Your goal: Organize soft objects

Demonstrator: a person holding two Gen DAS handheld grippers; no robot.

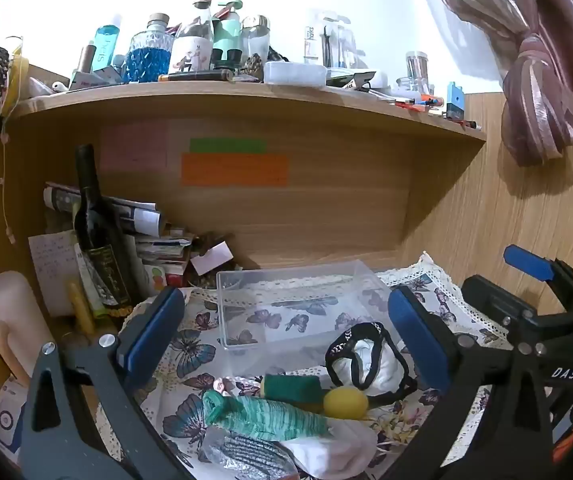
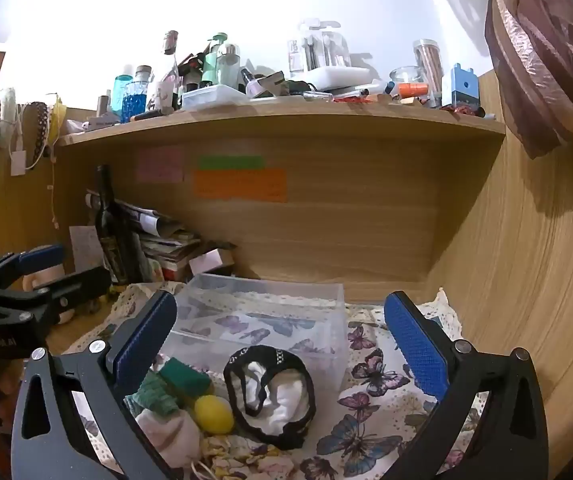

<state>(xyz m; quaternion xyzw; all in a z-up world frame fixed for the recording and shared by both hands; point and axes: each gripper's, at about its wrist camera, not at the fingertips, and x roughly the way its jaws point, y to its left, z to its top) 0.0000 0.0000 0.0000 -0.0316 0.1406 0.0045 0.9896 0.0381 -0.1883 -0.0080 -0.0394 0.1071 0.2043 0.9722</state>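
Observation:
A clear plastic box (image 1: 246,280) (image 2: 338,320) stands empty on the butterfly cloth. In front of it lie soft things: a white-and-black lacy garment (image 1: 370,364) (image 2: 278,396), a yellow ball (image 1: 345,402) (image 2: 213,414), a green sponge (image 1: 292,388) (image 2: 184,376), a teal knitted sock (image 1: 262,416) (image 2: 154,396) and a white sock (image 1: 334,452) (image 2: 170,436). My left gripper (image 1: 286,336) is open above the pile, empty. My right gripper (image 2: 282,340) is open around the garment, empty. The right gripper shows in the left wrist view (image 1: 526,280).
A dark wine bottle (image 1: 98,236) (image 2: 112,228), stacked papers (image 1: 146,232) and a pale candle (image 1: 10,320) crowd the back left. A cluttered shelf (image 1: 246,96) (image 2: 286,120) overhangs. A wooden side wall (image 2: 526,280) closes the right. The left gripper shows in the right wrist view (image 2: 26,280).

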